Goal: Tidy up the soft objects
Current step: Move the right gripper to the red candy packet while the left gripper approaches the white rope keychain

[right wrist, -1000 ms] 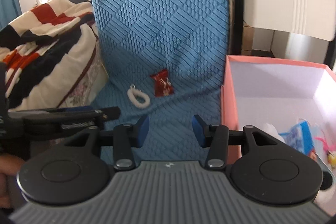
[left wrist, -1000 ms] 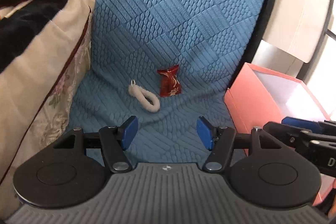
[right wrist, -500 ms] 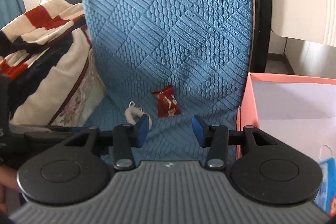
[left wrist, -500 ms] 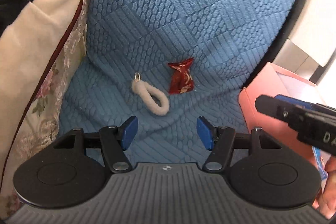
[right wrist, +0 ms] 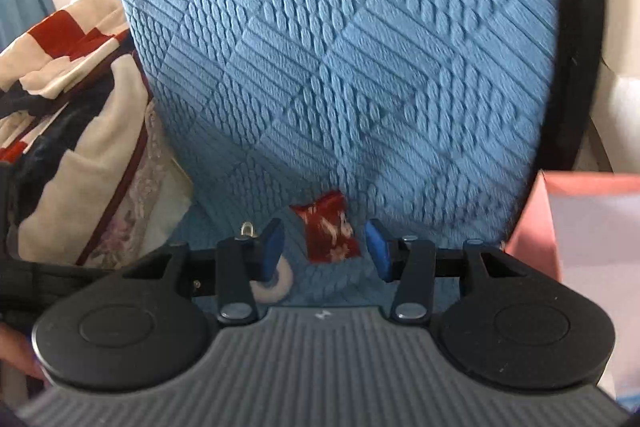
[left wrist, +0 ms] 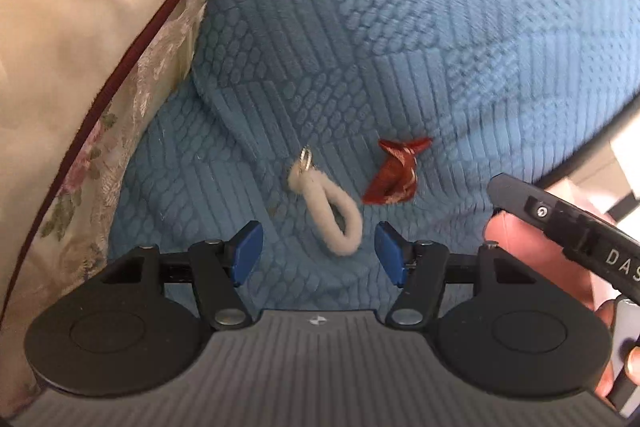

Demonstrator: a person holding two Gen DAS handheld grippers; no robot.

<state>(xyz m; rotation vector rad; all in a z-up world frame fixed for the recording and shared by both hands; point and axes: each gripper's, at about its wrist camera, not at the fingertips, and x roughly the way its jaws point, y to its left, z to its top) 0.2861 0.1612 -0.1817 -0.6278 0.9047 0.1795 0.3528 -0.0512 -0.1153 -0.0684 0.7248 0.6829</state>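
Note:
A white fluffy loop with a metal ring [left wrist: 330, 211] lies on the blue textured chair seat [left wrist: 224, 171], just ahead of my open, empty left gripper [left wrist: 319, 255]. A small red patterned pouch [left wrist: 394, 173] lies to its right. In the right wrist view the red pouch [right wrist: 329, 231] sits between and just beyond the blue pads of my open, empty right gripper [right wrist: 325, 251]. The white loop [right wrist: 276, 281] is partly hidden behind the right gripper's left finger. The right gripper's body shows at the right of the left wrist view [left wrist: 568, 223].
A cream, red and dark blanket [right wrist: 68, 99] is piled at the left of the chair, over a floral cushion [left wrist: 100, 187]. A pink box [right wrist: 592, 223] with white inside stands at the right. The chair's blue back [right wrist: 340, 47] rises behind the objects.
Both grippers have moved forward and down toward the seat. The white loop and red pouch now sit much closer to the fingertips. Both stay open.

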